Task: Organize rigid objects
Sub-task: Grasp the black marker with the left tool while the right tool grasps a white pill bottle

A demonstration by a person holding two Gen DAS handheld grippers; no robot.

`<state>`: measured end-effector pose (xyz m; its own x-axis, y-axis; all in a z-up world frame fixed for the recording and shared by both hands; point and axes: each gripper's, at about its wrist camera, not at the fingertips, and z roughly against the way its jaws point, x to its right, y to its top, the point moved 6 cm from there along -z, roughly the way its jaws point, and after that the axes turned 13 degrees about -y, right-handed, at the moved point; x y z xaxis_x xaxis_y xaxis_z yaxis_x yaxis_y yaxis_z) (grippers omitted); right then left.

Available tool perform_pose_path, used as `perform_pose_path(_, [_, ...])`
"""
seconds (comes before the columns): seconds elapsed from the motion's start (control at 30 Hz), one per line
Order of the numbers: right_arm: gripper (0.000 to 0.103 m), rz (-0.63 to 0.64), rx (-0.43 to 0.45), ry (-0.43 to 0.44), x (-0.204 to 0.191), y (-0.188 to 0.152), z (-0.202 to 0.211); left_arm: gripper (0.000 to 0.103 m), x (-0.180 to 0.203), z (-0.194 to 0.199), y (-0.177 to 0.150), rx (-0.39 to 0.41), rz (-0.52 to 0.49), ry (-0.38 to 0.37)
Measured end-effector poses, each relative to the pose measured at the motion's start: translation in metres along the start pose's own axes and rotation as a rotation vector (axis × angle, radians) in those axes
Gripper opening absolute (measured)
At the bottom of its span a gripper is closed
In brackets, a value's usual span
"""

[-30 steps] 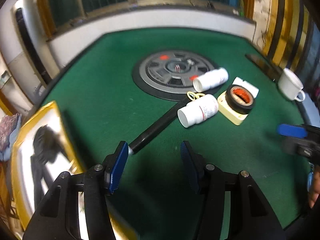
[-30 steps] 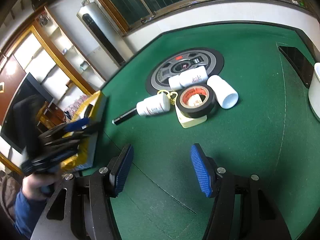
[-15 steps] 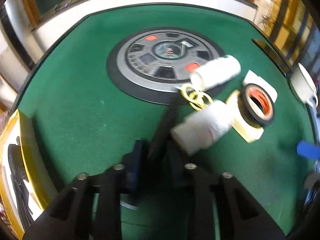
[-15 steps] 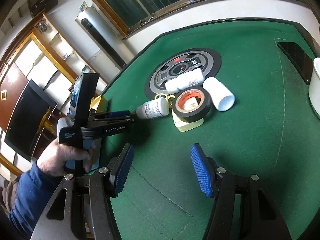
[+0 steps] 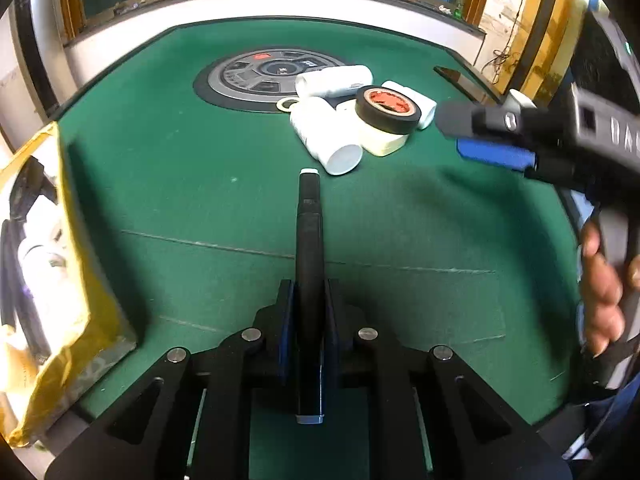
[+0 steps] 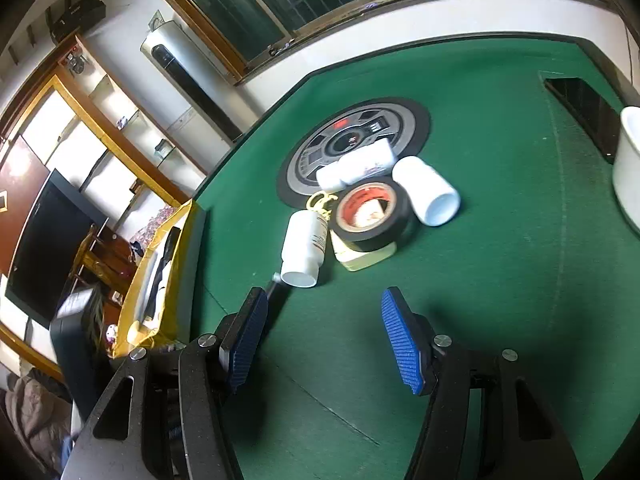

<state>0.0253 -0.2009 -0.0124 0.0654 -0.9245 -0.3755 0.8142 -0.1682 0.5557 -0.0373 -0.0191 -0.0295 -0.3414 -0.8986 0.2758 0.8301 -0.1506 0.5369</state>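
The left gripper (image 5: 308,320) has its jaws clamped on a black pen-like stick (image 5: 309,240), which points out over the green bench (image 5: 200,200) toward a white bottle (image 5: 326,136). The right gripper (image 6: 324,340) hovers with jaws apart, holding nothing.

Left gripper (image 5: 308,320) clamped shut — right gripper (image 6: 324,344) apparently half-open.
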Motion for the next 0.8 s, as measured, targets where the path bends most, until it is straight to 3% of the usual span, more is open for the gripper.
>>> perform_pose_path(0.2, [0.054, 0.045, -0.047, -0.006, -0.035, 0.014, -0.019, 0.012, -0.007, 0.003, -0.001, 0.030, 0.027, -0.027])
perform_pose_path(0.43, [0.053, 0.105, -0.102, -0.151, -0.057, 0.033, -0.066, 0.013, -0.007, 0.004, -0.004, 0.047, 0.026, -0.029])
perform_pose_path(0.5, [0.046, 0.117, -0.141, -0.207, -0.054, 0.032, -0.083, 0.013, -0.008, 0.003, -0.003, 0.052, 0.032, -0.028])
perform_pose_path(0.57, [0.031, 0.143, -0.168, -0.227, -0.052, 0.028, -0.095, 0.013, -0.008, 0.002, 0.000, 0.059, 0.032, -0.028])
perform_pose_path(0.8, [0.031, 0.169, -0.125, -0.176, -0.054, 0.009, -0.061, 0.012, -0.011, -0.004, 0.010, 0.103, 0.027, -0.009])
